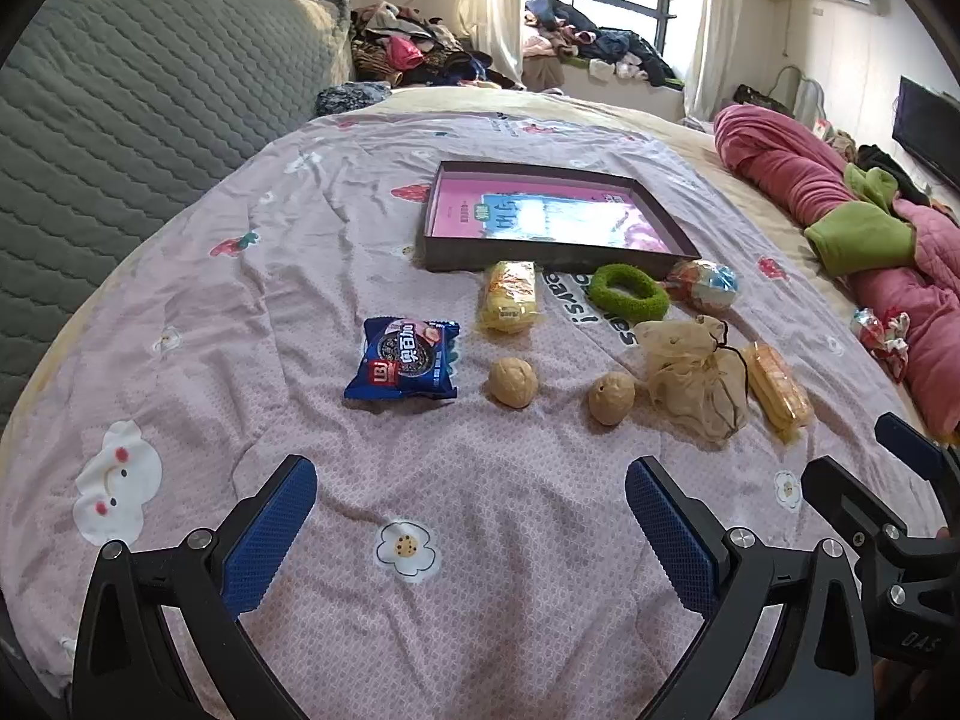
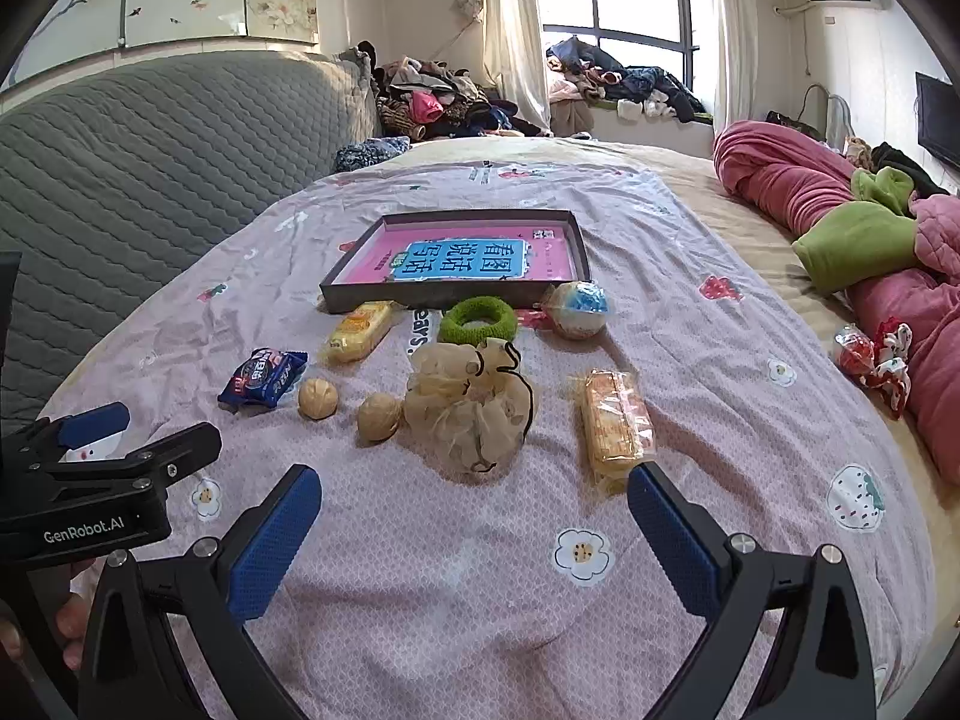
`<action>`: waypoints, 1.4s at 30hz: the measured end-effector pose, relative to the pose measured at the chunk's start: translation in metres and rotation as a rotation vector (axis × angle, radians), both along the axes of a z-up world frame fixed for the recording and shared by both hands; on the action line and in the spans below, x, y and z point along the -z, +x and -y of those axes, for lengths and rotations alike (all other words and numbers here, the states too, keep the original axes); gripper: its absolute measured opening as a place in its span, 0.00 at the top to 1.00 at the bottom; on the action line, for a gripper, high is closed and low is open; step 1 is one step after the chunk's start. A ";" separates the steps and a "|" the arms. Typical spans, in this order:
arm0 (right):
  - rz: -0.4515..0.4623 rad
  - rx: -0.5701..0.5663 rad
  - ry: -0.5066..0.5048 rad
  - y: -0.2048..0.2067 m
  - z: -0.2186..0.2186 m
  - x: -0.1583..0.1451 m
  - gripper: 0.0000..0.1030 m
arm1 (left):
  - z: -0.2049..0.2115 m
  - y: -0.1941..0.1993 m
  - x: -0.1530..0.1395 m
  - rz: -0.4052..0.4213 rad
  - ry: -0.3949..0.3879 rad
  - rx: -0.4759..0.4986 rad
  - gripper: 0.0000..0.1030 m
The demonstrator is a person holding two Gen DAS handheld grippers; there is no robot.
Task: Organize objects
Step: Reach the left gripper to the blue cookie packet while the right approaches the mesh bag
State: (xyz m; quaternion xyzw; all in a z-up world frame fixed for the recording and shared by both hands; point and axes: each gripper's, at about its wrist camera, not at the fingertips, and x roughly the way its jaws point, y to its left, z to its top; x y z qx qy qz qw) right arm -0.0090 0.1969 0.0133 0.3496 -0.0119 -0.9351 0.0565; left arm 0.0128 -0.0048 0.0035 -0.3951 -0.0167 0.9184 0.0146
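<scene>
A shallow dark box [image 2: 453, 300] lies on the pink patterned sheet [image 2: 450, 570], past the middle of the bed. Inside it is a pink book [image 2: 540, 252] with a blue panel bearing large Chinese characters; the smaller print cannot be read.

Along the box's near wall, left to right: a yellow snack pack [image 2: 359, 330], a green fuzzy ring [image 2: 477, 319], and a round wrapped ball [image 2: 579, 309], white and blue. The ring partly covers black lettering printed on the sheet, of which only "ears" is legible in the right wrist view.

Nearer row, left to right: a blue biscuit pack [image 1: 405, 360] with a red logo and white Chinese characters, a picture of a dark sandwich biscuit on it; two walnuts [image 1: 512, 382] [image 1: 611, 398] lying apart; a beige mesh pouch [image 2: 468, 408] with a black drawstring, just right of the second walnut; and an orange wafer pack [image 2: 615, 423], clear-wrapped, label unreadable.

Far right, near the pink quilt [image 2: 774, 174], lie red-and-white wrapped sweets [image 2: 876, 360].

The left gripper [image 1: 471, 531] hovers over bare sheet near the biscuit pack and walnuts, jaws spread wide, nothing between them. Its housing reads "GenRobot.AI" in the right wrist view. The right gripper [image 2: 474, 540] is likewise fully spread and empty; its right fingertip [image 2: 645, 480] sits just at the wafer pack's near end, contact uncertain.
</scene>
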 end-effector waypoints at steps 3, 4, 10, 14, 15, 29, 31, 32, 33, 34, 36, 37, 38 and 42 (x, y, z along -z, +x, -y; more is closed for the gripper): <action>0.007 -0.002 0.003 -0.001 0.000 0.001 0.00 | 0.000 -0.001 0.000 0.001 0.001 0.003 0.00; 0.008 -0.002 0.005 -0.001 0.000 0.001 0.00 | -0.001 -0.001 0.000 -0.002 0.003 0.002 0.00; -0.002 -0.009 0.003 -0.003 0.001 -0.003 0.00 | 0.000 -0.004 0.000 -0.003 0.004 0.004 0.00; -0.010 -0.020 0.017 -0.008 0.005 -0.006 0.00 | 0.006 -0.010 0.001 0.001 0.015 0.001 0.00; -0.008 -0.024 0.021 -0.010 0.006 -0.007 0.00 | 0.007 -0.011 0.002 0.002 0.018 -0.001 0.00; 0.037 -0.032 0.078 -0.061 0.023 0.001 0.00 | 0.027 -0.051 0.010 0.026 0.016 -0.002 0.00; 0.048 -0.030 0.089 -0.069 0.025 0.005 0.00 | 0.028 -0.059 0.014 0.034 0.011 0.003 0.00; 0.065 -0.026 0.098 -0.075 0.027 0.009 0.00 | 0.029 -0.063 0.016 0.041 0.008 0.003 0.00; 0.074 -0.025 0.102 -0.079 0.027 0.011 0.00 | 0.030 -0.066 0.017 0.045 0.006 0.004 0.00; 0.087 -0.021 0.110 -0.083 0.028 0.014 0.00 | 0.031 -0.072 0.020 0.051 0.004 0.007 0.00; 0.105 -0.014 0.120 -0.093 0.029 0.018 0.00 | 0.032 -0.078 0.022 0.056 0.001 0.003 0.00; 0.117 -0.009 0.120 -0.098 0.029 0.021 0.00 | 0.033 -0.083 0.024 0.059 0.006 0.001 0.00; 0.126 -0.006 0.118 -0.103 0.029 0.023 0.00 | 0.035 -0.086 0.024 0.061 0.010 -0.001 0.00; 0.180 0.004 0.132 -0.120 0.029 0.032 0.00 | 0.042 -0.105 0.028 0.077 0.017 -0.026 0.00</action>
